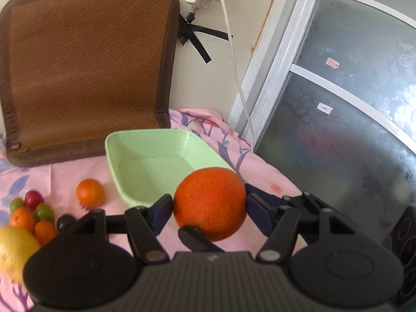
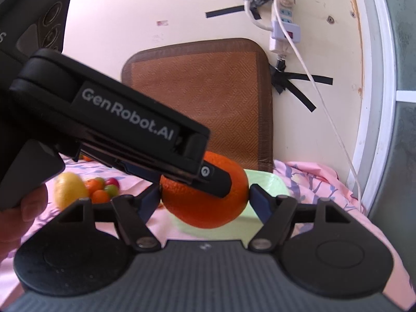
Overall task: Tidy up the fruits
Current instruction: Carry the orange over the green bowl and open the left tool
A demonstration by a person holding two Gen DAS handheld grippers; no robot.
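A large orange (image 1: 210,202) sits between the pads of my left gripper (image 1: 209,205), held above the pink cloth at the near right corner of the empty green tray (image 1: 145,161). In the right wrist view the same orange (image 2: 208,208) lies between the fingers of my right gripper (image 2: 204,200), with the left gripper's body (image 2: 111,130) crossing over it. Whether the right pads touch the orange I cannot tell. The green tray (image 2: 270,184) is behind the orange.
On the cloth to the left lie a small orange (image 1: 90,192), a pile of small oranges and grapes (image 1: 33,213) and a yellow lemon (image 1: 15,249). A woven brown mat (image 1: 85,62) leans on the wall. A white cord (image 1: 234,59) hangs by the glass door (image 1: 351,104).
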